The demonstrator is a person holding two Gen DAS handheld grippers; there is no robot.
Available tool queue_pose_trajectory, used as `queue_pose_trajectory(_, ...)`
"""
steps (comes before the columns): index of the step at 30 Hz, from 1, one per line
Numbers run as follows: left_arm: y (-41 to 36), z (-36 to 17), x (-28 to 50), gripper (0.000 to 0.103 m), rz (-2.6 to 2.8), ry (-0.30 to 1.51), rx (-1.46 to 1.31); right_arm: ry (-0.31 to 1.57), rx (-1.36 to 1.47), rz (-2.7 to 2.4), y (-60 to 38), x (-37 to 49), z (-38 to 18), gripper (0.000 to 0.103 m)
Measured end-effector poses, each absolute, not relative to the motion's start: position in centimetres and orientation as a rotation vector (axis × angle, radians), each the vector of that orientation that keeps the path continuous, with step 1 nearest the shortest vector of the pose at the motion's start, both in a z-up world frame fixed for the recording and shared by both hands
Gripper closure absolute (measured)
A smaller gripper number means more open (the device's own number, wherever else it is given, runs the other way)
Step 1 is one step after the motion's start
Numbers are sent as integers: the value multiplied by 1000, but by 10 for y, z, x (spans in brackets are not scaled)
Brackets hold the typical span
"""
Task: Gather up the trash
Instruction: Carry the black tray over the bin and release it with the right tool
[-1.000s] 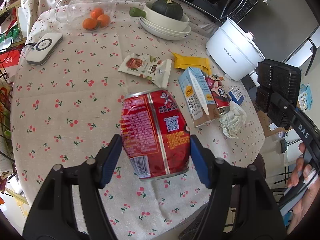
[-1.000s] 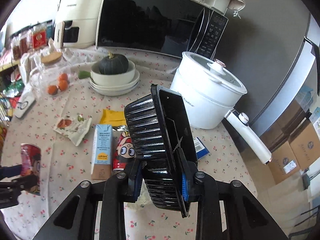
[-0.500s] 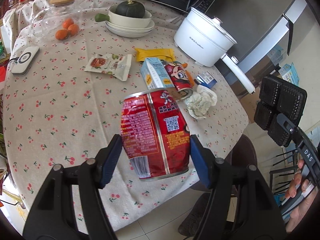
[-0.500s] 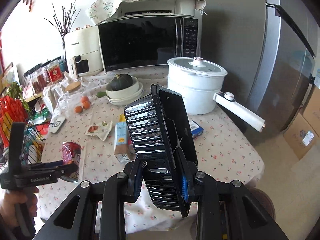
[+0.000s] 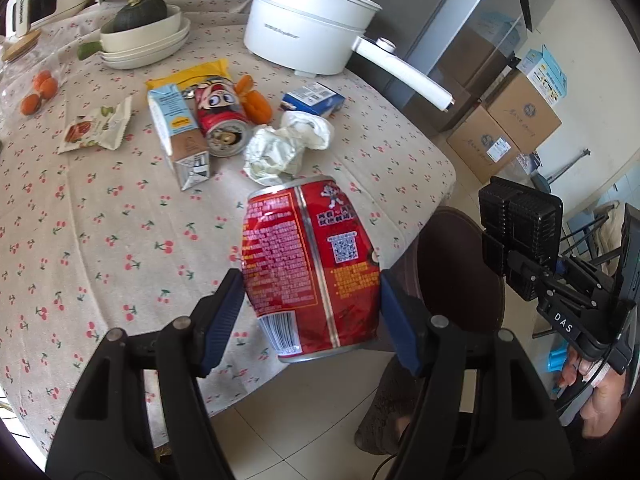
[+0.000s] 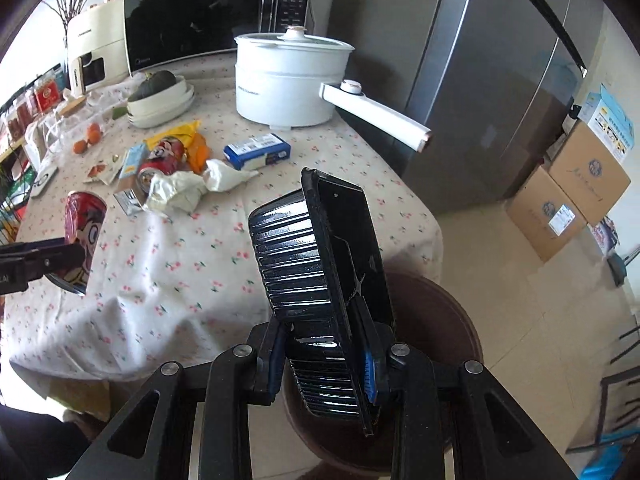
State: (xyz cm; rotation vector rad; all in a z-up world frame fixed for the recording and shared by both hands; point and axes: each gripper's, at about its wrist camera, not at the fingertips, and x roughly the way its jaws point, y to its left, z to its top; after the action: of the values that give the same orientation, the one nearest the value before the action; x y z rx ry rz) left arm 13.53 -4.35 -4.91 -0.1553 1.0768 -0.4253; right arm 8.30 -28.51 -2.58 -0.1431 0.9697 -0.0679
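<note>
My left gripper [image 5: 312, 316] is shut on a dented red drink can [image 5: 310, 268], held in the air over the table's front edge; the can also shows in the right wrist view [image 6: 82, 232]. My right gripper [image 6: 324, 364] is shut on a black ribbed plastic food tray [image 6: 316, 264], held upright off the table's corner above a dark brown round bin [image 6: 440, 320]. The tray also shows in the left wrist view [image 5: 516, 232]. On the table lie a second red can [image 5: 220, 120], a milk carton [image 5: 178, 132], crumpled paper [image 5: 284, 144], a snack wrapper [image 5: 96, 128], a yellow packet [image 5: 200, 74] and orange peel [image 5: 256, 104].
A white electric pot [image 5: 308, 28] with a long handle, stacked bowls with a squash [image 5: 140, 28], a blue box [image 5: 314, 98] and small oranges [image 5: 38, 92] sit on the cherry-print tablecloth [image 5: 80, 220]. A microwave [image 6: 200, 16], a fridge [image 6: 480, 80] and cardboard boxes [image 6: 572, 200] stand around.
Both grippers have pulled back from the table toward its corner, each with its load. The brown bin has come into view below the tray and the can.
</note>
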Motion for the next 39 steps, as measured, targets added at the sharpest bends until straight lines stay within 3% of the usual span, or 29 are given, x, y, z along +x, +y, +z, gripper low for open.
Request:
queue_pose_trajectory(24,-183,-75,108,34,-630,1115,-26,1139,-14,-257,-412,50,-84,71)
queue_pose_trajectory(25,-187,-77,108,34,-634,1117,-26,1141,-7,-242,-413,51,-86,67)
queue_pose_trajectory(28,-198,-81,108,35,-645,1123,-22,1143,23,-249,-418,48,-86,34)
queue_pose_trajectory(29,-202,-82,109,34,-649,1124,-19,1137,40,-249,-420,47,-85,31)
queue_pose_trajectory(39,-231,-96,109,34,-716,1136,14,1138,178,-278,-445,38,-80,29)
